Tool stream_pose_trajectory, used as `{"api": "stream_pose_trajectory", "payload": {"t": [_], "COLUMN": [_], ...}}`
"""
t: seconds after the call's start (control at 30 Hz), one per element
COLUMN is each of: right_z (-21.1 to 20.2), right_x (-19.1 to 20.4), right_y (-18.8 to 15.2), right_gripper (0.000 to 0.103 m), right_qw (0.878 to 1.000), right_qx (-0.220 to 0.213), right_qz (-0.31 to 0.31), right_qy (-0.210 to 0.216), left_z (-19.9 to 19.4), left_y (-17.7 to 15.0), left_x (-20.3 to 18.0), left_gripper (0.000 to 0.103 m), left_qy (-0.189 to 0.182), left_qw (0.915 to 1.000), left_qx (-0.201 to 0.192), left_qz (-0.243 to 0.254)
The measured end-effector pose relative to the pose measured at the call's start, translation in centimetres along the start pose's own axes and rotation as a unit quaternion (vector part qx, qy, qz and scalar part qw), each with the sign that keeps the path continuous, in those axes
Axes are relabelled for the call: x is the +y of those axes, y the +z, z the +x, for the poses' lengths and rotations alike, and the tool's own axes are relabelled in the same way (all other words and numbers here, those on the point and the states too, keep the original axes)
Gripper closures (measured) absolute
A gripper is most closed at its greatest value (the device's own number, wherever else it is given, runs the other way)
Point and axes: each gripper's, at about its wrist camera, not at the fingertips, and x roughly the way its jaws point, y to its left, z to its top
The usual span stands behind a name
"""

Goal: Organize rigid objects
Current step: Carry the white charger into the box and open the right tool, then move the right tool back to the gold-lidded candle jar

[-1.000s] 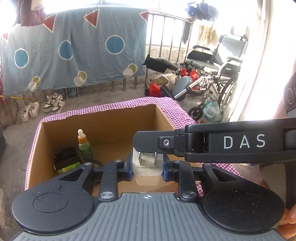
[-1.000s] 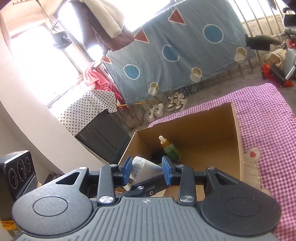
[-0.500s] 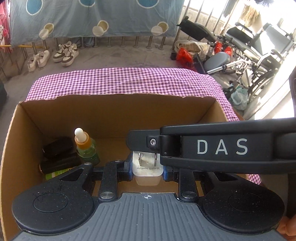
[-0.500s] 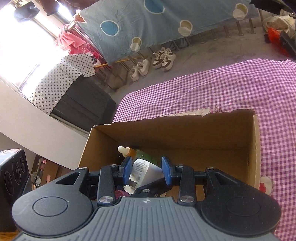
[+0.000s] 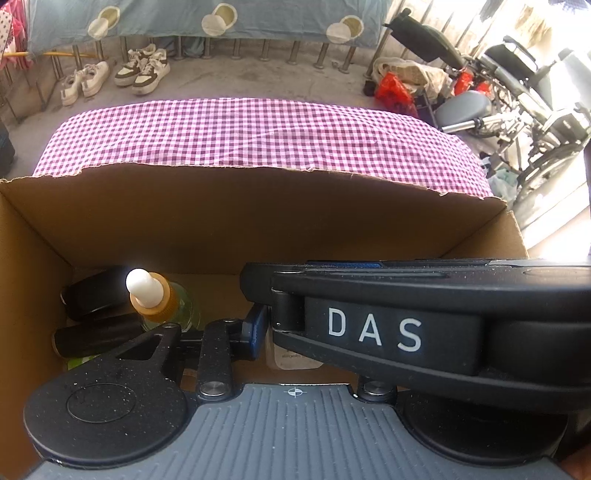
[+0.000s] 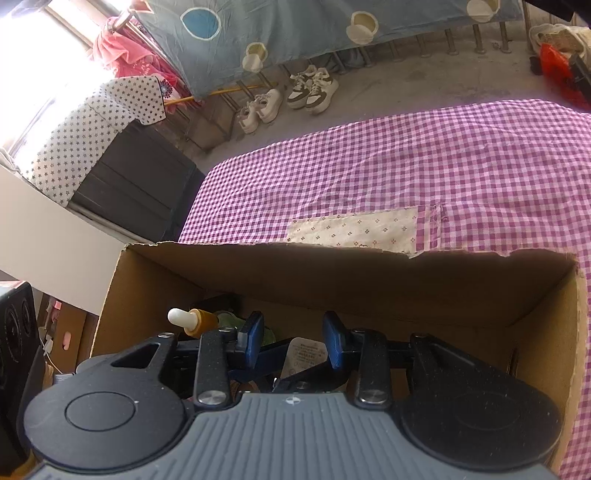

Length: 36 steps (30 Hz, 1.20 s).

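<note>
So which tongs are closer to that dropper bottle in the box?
Left, narrowly. The left tongs, jaws opening around a white charger, have the dropper bottle right beside their left finger. The right tongs reach in from the right, tips at the charger too.

- A home balcony or covered porch — lived-in.
- Sneakers on bare concrete, upper left, under a hung blue sheet.
- Wheelchair, upper right.
- Checked tablecloth, centre — domestic.

2 pairs of sneakers by railing; wheelchair right; checked cloth.
</note>
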Motion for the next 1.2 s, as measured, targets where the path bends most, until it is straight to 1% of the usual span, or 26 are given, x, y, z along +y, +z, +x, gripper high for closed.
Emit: {"api": "stream_pose_trajectory", "payload": {"t": [0.03,0.07,0.13,0.2,0.27,0.33,0.37,0.4,0.5,0.57,0.63,0.67,0.77,0.87,0.97,1.07,1.17,1.2], "right_z": [0.0,-0.2,-0.8,-1.9,-3.9,-6.1,-7.3,-8.5,-12.3,-14.9,-16.9,-17.7,-19.5,-20.2,-19.7,-19.0,-17.9,-17.5], "right_x": [0.0,0.1,0.2,0.5,0.7,0.9,1.0,1.2,1.6,2.1,2.7,2.9,3.5,3.9,3.8,3.7,4.2,4.3], "right_y": [0.0,0.0,-0.2,-0.5,-1.1,-2.1,-2.6,-3.2,-5.7,-8.1,-10.5,-11.7,-15.8,-20.0,-23.8,-27.1,-29.5,-29.7], "right_gripper": [0.064,0.064,0.064,0.064,0.064,0.064,0.064,0.064,0.06,0.06,0.06,0.06,0.06,0.06,0.06,0.06,0.06,0.06], "right_qw": [1.0,1.0,1.0,0.999,0.998,0.996,0.995,0.994,0.987,0.982,0.978,0.976,0.971,0.969,0.972,0.976,0.979,0.98], "right_qx": [-0.002,-0.005,-0.015,-0.031,-0.056,-0.083,-0.097,-0.111,-0.158,-0.187,-0.207,-0.215,-0.235,-0.244,-0.231,-0.216,-0.205,-0.199], "right_qz": [-0.001,-0.002,-0.003,-0.008,-0.008,-0.007,-0.008,-0.01,-0.014,-0.017,-0.021,-0.021,-0.021,-0.015,0.004,0.013,0.009,0.007], "right_qy": [0.001,0.002,0.001,0.001,0.005,0.014,0.016,0.018,0.025,0.029,0.03,0.032,0.036,0.033,0.031,0.018,0.003,0.003], "left_z": [0.0,-0.2,-0.8,-1.6,-2.8,-4.2,-5.1,-5.9,-8.7,-10.5,-12.4,-13.9,-16.7,-18.4,-18.8,-18.2,-16.9,-16.5], "left_y": [0.1,0.1,-0.1,-0.3,-0.8,-1.3,-1.8,-2.2,-4.1,-5.4,-6.7,-7.9,-11.1,-14.6,-17.6,-20.6,-23.1,-23.7], "left_x": [-0.1,-0.2,-0.4,-0.7,-1.1,-1.4,-1.6,-1.8,-2.4,-2.6,-2.9,-2.9,-3.1,-2.7,-1.7,-0.8,0.3,0.6], "left_gripper": [0.069,0.066,0.057,0.042,0.033,0.031,0.028,0.023,0.017,0.014,0.011,0.007,0.002,0.001,0.001,0.001,0.001,0.001], "left_qy": [-0.001,-0.002,0.0,0.002,0.002,-0.004,-0.009,-0.014,-0.022,-0.025,-0.031,-0.036,-0.047,-0.045,-0.034,-0.016,0.002,0.006], "left_qw": [1.0,1.0,1.0,0.9998,0.9994,0.9989,0.9985,0.998,0.9955,0.994,0.9917,0.9899,0.9836,0.9788,0.978,0.9792,0.9808,0.9813], "left_qx": [0.0,-0.002,-0.005,-0.014,-0.023,-0.035,-0.041,-0.047,-0.073,-0.085,-0.102,-0.115,-0.146,-0.163,-0.168,-0.162,-0.156,-0.155], "left_qz": [0.0,0.002,0.008,0.016,0.025,0.031,0.036,0.04,0.056,0.064,0.071,0.075,0.095,0.115,0.119,0.12,0.117,0.114]}}
